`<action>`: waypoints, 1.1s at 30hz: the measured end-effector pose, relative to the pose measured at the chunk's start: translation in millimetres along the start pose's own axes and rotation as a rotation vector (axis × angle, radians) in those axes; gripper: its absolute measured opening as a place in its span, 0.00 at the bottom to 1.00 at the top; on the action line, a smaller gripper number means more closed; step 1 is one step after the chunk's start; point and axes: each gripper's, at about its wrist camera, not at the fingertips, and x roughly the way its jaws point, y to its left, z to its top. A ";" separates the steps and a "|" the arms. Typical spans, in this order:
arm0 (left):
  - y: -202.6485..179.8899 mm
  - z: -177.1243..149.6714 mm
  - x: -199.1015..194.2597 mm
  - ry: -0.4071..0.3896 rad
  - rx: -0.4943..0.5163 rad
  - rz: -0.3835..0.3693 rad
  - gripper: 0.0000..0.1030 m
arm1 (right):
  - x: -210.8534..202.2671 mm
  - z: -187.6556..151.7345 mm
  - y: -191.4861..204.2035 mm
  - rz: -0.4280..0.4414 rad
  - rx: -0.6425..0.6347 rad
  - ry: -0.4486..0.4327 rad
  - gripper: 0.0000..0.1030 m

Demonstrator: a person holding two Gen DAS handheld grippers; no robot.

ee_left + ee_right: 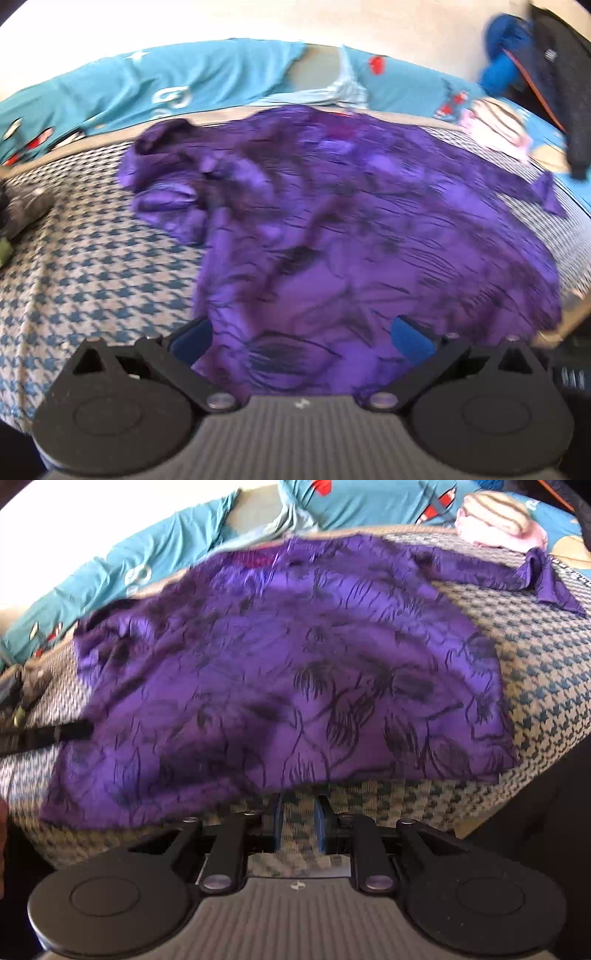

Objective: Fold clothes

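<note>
The left gripper (303,334) is angled downward over the near hem of the crumpled purple garment with dark line print (332,229), its blue-padded jaws spread wide above the cloth without pinching it. The right gripper (298,821) is likewise tilted down just short of the garment's near edge; its jaws are set narrowly apart, with only the houndstooth-patterned bed cover (546,686) seen between them. Beyond the garment, a teal printed sheet (155,85) is seen.
</note>
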 end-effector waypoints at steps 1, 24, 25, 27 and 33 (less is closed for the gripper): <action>-4.9 -1.4 -1.4 0.001 0.021 -0.020 1.00 | 0.0 1.1 -0.3 0.005 0.005 -0.015 0.17; -15.2 -10.5 17.9 0.050 0.065 0.048 1.00 | 38.8 70.4 -23.0 0.274 0.243 -0.146 0.17; -10.8 -7.0 16.9 0.040 0.048 0.061 1.00 | 39.1 72.0 -24.7 0.282 0.256 -0.144 0.17; -4.3 -1.8 13.3 0.016 0.028 0.078 1.00 | 39.8 75.2 -27.8 0.298 0.280 -0.141 0.17; 10.1 12.2 11.7 -0.007 -0.038 0.080 1.00 | 47.6 88.6 -29.1 0.312 0.285 -0.140 0.18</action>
